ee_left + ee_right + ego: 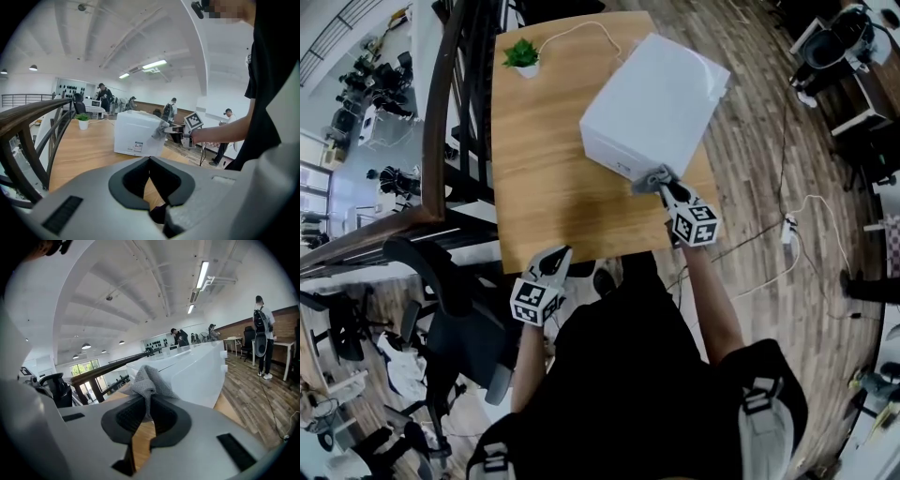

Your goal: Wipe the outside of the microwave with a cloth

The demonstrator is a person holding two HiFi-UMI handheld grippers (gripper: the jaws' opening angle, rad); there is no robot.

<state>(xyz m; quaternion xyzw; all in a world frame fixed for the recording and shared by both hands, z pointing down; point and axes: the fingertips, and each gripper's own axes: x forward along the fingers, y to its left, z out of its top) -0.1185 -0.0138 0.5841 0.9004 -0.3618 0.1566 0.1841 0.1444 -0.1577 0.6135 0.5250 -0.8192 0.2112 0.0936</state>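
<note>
A white microwave (654,103) stands on the wooden table (544,187), turned at an angle. My right gripper (661,185) is shut on a grey cloth (645,180) and presses it against the microwave's near bottom corner. In the right gripper view the cloth (146,383) bunches out of the jaws against the white side (197,376). My left gripper (555,260) hangs at the table's near edge with its jaws together and nothing in them. The left gripper view shows the microwave (138,133) with the cloth (160,131) on its right corner.
A small potted plant (523,56) sits at the table's far left corner, with a white cable (581,30) running to the microwave. A dark railing (450,112) runs along the table's left side. Office chairs (441,309) stand below left. Cables (797,234) lie on the floor at right.
</note>
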